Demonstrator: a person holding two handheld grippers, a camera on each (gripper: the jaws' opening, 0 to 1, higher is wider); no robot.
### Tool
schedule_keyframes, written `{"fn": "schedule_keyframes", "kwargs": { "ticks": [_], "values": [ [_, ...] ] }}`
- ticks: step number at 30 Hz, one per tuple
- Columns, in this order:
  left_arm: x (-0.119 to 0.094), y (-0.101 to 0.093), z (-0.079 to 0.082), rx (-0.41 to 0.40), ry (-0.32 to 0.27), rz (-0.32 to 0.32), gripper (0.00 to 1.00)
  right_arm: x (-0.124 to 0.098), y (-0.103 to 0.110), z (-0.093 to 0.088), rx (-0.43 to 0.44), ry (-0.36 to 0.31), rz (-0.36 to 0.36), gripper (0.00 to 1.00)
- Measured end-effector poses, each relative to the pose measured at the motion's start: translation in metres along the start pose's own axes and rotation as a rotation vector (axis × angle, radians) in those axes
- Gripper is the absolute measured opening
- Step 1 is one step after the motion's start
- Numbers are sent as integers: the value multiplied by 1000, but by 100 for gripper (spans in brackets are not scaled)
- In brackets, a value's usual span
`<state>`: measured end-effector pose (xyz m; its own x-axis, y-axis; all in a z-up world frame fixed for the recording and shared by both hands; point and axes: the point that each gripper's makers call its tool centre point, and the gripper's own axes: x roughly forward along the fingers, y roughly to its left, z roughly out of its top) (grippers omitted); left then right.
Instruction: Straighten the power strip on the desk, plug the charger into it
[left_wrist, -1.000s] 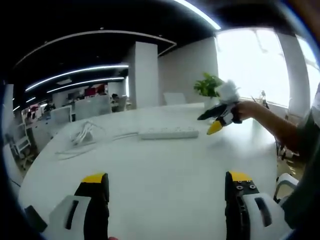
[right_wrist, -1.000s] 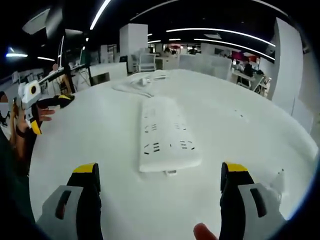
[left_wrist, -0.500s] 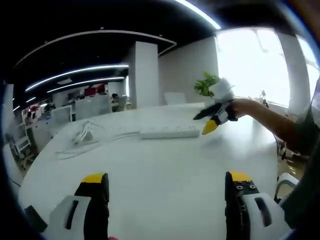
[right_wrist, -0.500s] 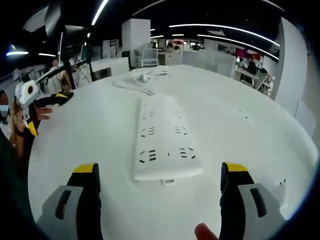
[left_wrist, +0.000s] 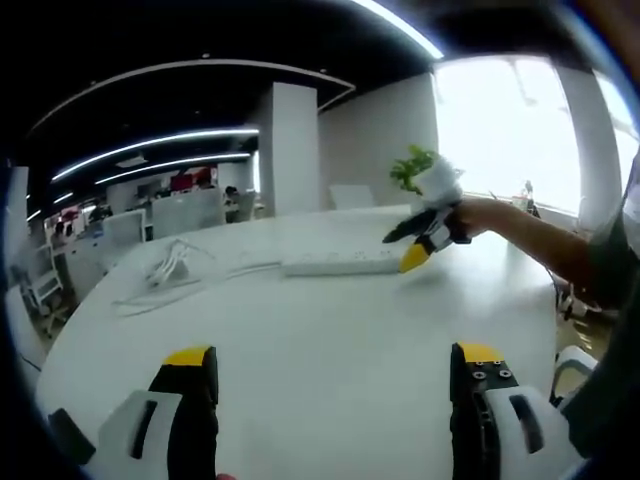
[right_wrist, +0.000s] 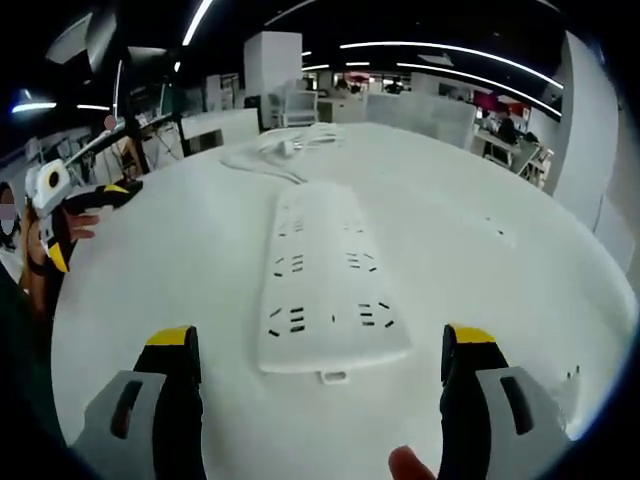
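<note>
one white rectangular plastic power strip (right_wrist: 325, 280) on round white desk (left_wrist: 330, 340) | one white cable bundle (left_wrist: 160, 272) behind | right claw (right_wrist: 318, 370) released, straddling strip end | left claw (left_wrist: 335, 385) released, empty

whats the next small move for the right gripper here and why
Probably ease the right gripper forward and down until its open jaws straddle the near end of the power strip, then close. The strip lies flat on the white desk, centred between the jaws but just beyond their tips, untouched. The left gripper is open too, well short of the strip.
</note>
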<state>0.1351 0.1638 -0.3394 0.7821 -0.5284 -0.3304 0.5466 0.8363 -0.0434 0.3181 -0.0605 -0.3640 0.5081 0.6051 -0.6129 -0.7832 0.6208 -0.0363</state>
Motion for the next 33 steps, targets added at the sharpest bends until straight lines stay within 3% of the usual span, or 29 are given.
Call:
{"fn": "schedule_keyframes", "kwargs": {
  "ticks": [23,24,26,27,28,33],
  "values": [
    [-1,11,1,-15,-13,27,99,16,0,-5,4,24,11,100],
    [-1,11,1,-15,-14,28,99,17,-2,-6,3,25,6,98],
    [-1,12,1,-14,-15,32,99,15,-5,-7,-17,23,3,73],
    [-1,11,1,-14,-15,30,99,17,-1,-4,27,-1,14,71],
    [-1,11,1,-15,-16,28,99,17,-3,-7,-4,8,8,71],
    [0,11,-2,-21,-11,27,99,18,1,-6,3,0,12,71]
  ]
}}
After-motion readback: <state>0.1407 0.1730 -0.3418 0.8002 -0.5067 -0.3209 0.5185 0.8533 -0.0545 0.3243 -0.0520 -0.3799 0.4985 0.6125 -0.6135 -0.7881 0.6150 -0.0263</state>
